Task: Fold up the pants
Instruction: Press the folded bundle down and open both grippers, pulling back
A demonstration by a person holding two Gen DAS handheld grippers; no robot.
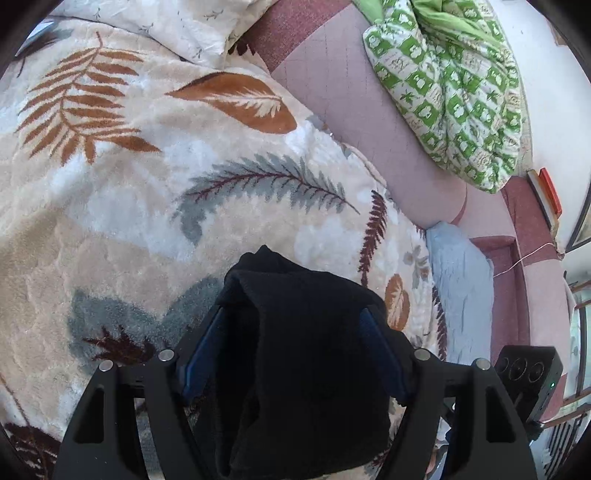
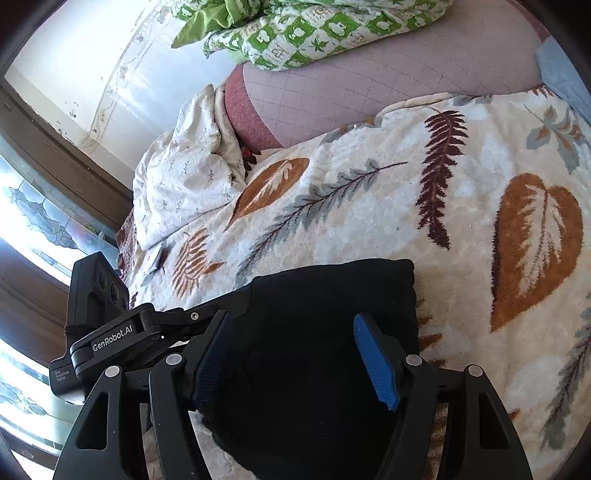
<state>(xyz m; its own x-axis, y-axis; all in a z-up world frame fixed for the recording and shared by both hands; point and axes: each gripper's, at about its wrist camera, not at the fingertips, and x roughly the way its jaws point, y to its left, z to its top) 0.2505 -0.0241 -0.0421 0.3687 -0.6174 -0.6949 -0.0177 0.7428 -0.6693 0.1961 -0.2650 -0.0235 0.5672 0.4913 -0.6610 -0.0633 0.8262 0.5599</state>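
The black pants [image 2: 325,332] (soft, limp, thick fleece) lie bundled on the leaf-patterned blanket [image 2: 406,206]; left gripper [image 1: 295,354] and right gripper [image 2: 295,358] each straddle them, jaws wide; pinch folded edges

pants [image 1: 306,354] lower end: cut off by frame edge | pad contact with cloth: cannot tell

We find the left gripper [image 1: 295,354] over the leaf-patterned blanket [image 1: 129,192], its blue pads [image 1: 201,354] set wide apart. The black pants [image 1: 306,350], bunched thick, fill the space between the pads and drape over the right one; we cannot tell whether the pads press on the cloth. Toward the blanket's far edge lie a green patterned quilt [image 1: 454,96] and a cream pillow [image 1: 184,26].
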